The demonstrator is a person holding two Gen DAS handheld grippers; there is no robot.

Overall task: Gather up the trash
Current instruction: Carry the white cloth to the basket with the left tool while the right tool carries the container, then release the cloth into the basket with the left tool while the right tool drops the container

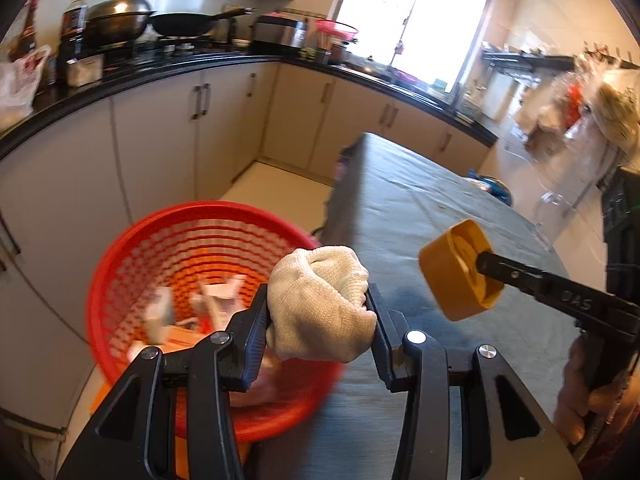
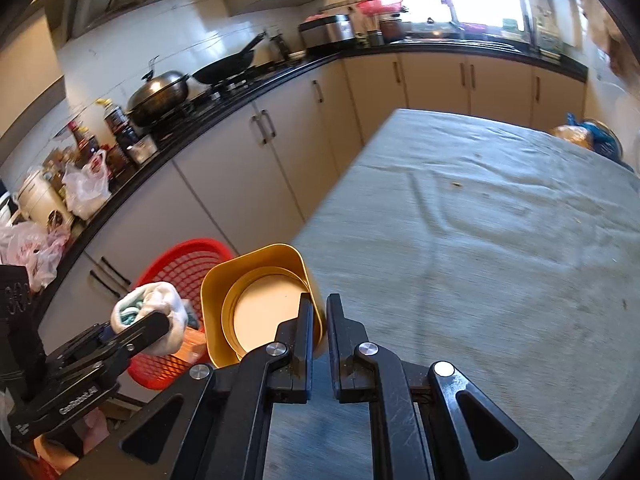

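Worktop (image 2: 480, 240) draped in a wrinkled grey-green cloth (image 1: 420, 208), bearing small crumbs (image 2: 455, 185) near its middle and a blue-and-orange bag (image 2: 592, 136) at its far corner.

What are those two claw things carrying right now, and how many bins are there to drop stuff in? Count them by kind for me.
Balled-up white knitted cloth, clamped in the left gripper: 1
Yellow plastic cap, pinched by its wall in the right gripper: 1
Red plastic mesh basket, already holding scraps: 1
Total: 3

Knitted cloth wad (image 1: 320, 304), glossy plastic basket (image 1: 132, 240), smooth yellow cap (image 1: 448, 276)
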